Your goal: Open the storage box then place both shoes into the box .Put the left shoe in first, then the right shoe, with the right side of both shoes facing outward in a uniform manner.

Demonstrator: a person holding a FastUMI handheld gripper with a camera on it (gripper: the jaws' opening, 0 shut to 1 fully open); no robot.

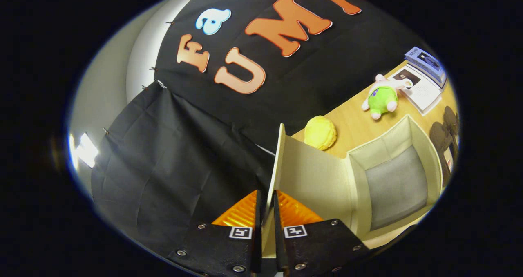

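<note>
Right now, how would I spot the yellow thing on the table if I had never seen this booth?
Start from the wooden table and the open storage box, whose lid is pinched edge-on by the gripper. Just past the lid's top edge, by the black cloth wall, lies a round yellow plush ball. Its neighbour, the toy farther along, is green with pale limbs.

gripper | fingers nearly together | pinching thin lid edge

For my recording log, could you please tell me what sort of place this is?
Likely a staged recording booth: black cloth wall behind a wooden table set with a plush toy, booklets and an open box, whose lid the claw grips.
</note>
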